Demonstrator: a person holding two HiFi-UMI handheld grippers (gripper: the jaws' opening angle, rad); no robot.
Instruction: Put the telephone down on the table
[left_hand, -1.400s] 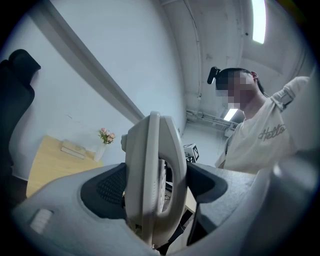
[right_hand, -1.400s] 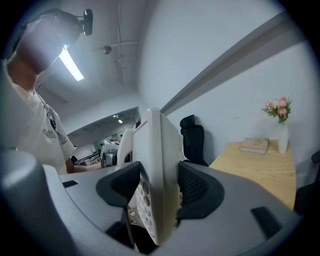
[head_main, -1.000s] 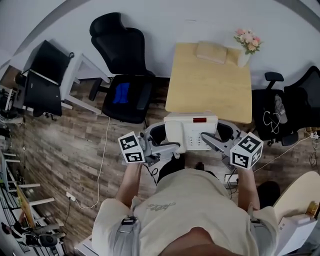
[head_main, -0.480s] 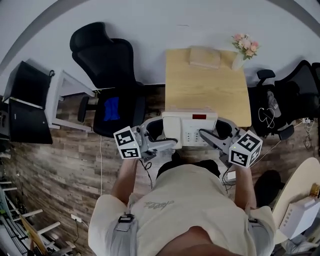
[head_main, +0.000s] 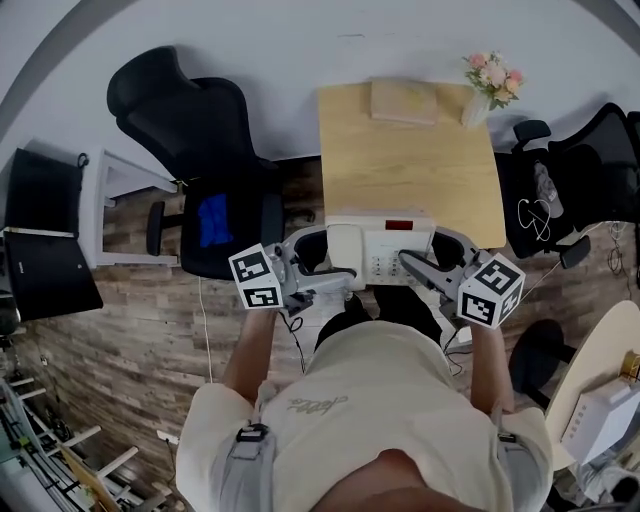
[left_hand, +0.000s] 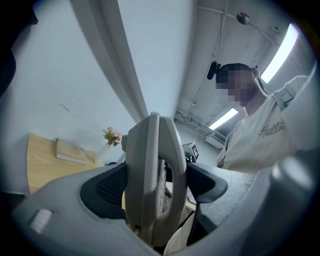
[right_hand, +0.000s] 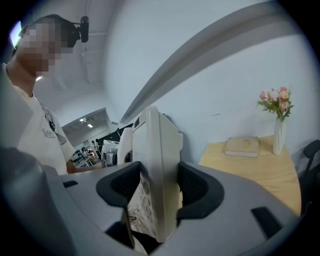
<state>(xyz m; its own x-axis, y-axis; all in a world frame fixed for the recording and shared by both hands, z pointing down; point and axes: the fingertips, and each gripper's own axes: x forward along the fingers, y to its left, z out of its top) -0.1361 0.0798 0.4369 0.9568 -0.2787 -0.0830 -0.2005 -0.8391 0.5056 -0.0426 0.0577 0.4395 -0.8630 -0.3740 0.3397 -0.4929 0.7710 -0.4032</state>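
I have the white telephone (head_main: 384, 250) held at the near edge of the wooden table (head_main: 420, 165); I cannot tell whether it touches. My left gripper (head_main: 322, 268) clamps its handset end, and my right gripper (head_main: 428, 262) clamps its keypad end. A book (head_main: 404, 100) and a flower vase (head_main: 485, 88) sit at the far edge.

Black high-back office chair (head_main: 190, 110) upper left, blue item (head_main: 211, 220) on its seat. White-framed desk (head_main: 125, 185) left of chair; black flat panel (head_main: 40, 235) at far left edge. Closed tan book (head_main: 403, 100) top centre; white vase (head_main: 470, 108) with pink flowers (head_main: 492, 73) just right of book, not touching. Second black chair (head_main: 585, 175) at right edge, white cord (head_main: 532, 215) on seat. Wood-plank floor (head_main: 130, 320) with thin white cable (head_main: 204, 340) trailing across. Pale round tabletop (head_main: 600, 365) lower right, white box (head_main: 600, 430) in corner below
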